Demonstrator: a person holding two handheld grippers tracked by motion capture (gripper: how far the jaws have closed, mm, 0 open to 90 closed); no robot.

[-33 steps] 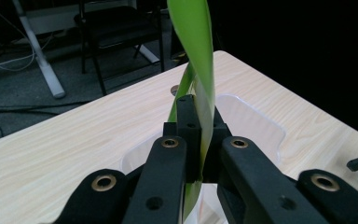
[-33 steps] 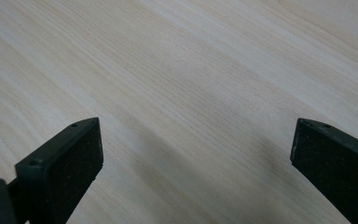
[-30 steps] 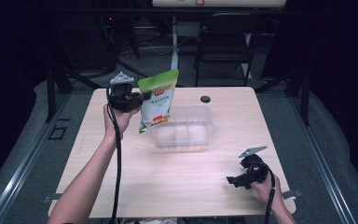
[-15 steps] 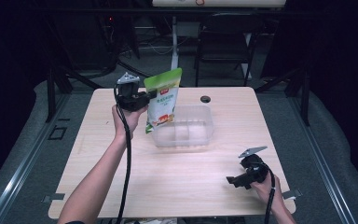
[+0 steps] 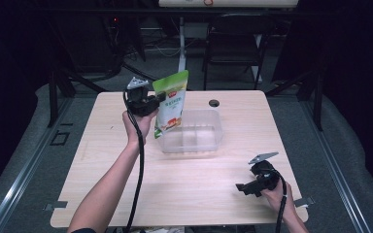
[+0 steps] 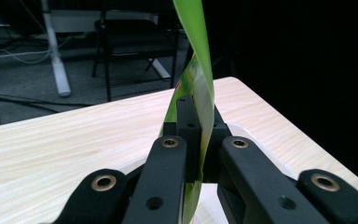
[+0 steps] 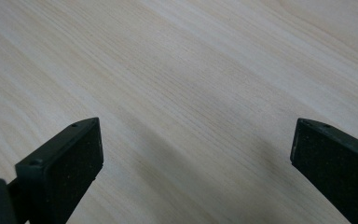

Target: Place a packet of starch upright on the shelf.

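One green pouch [image 5: 171,102], upright at table 11 o'clock. One clear plastic tub [image 5: 209,145], two compartments, just right of centre toward 12. Two black grippers: left gripper [image 5: 150,103] at 11, right gripper [image 5: 245,188] at 5. One wooden table [image 5: 102,160].

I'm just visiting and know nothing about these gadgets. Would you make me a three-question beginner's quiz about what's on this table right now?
1. True or false: the left gripper has its jaws shut on the green pouch.
2. What stands beneath the pouch's lower end? A) a metal pan B) a clear plastic container C) a cardboard box
3. Fill in: the right gripper has its jaws ____ over bare wooden table.

Key: 1 true; 2 B; 3 open.
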